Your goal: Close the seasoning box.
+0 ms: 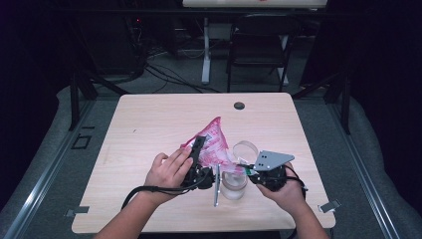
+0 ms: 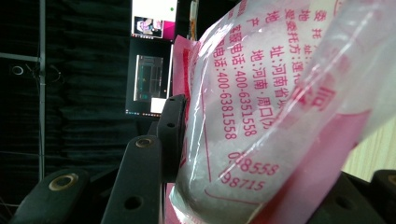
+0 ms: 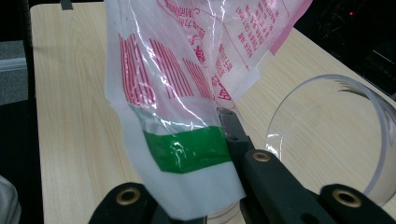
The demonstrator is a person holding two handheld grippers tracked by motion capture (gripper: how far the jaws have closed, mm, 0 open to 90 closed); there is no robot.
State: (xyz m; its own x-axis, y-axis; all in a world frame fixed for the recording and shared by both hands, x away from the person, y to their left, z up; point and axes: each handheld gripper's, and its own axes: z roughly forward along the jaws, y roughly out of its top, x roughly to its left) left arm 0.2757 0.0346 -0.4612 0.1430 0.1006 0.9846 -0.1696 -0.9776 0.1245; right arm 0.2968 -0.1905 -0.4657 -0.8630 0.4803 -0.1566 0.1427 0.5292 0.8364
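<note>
- Clearly the work in hand is tipping a bag (image 1: 213,144) of white grains into a clear cup (image 1: 234,185), which stands on the worktop (image 1: 149,129) near its front edge, right of the middle.
- Held up over the cup, the bag slants from its raised far corner down to a low corner just above the cup's rim, probably so the contents can slide toward that corner.
- On the left, the left gripper (image 1: 198,164) has its fingers (image 2: 170,135) clamped round the bag's full body, half-closed because the filling keeps them apart; this grip carries the weight.
- On the right, the right gripper (image 1: 249,172) has its fingers (image 3: 231,126) pinched tight on the thin film at the bag's low corner, likely to steer the spout.
- Thin, glossy plastic makes up the bag, creased and partly see-through, printed in pink and red with a green band near the pinched edge; the grains inside look coarse and white.
- Beside the cup, toward the right edge, a clear round lid (image 1: 245,148) rests tilted; it is smooth and rigid.
</note>
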